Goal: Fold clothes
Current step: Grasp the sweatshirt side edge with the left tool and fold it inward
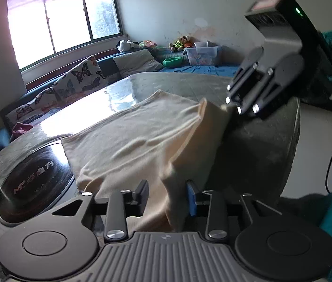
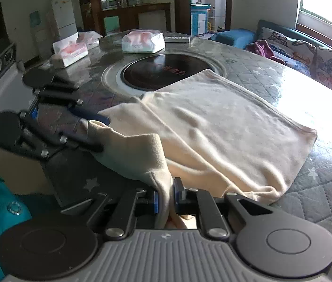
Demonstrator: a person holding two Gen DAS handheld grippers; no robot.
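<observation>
Along the table's (image 2: 307, 178) near edge, the cream garment's (image 2: 224, 122) hem is pinched by left gripper (image 1: 167, 196) and right gripper (image 2: 166, 196); it's probably best lifted evenly, kept taut.

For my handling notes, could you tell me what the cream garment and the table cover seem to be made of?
The cream garment looks like soft matte knit, probably cotton: it drapes and wrinkles. The table cover looks like grey quilted fabric, with diamond stitching and printed stars, apparently under a glossy clear sheet, judging by the glare.
</observation>
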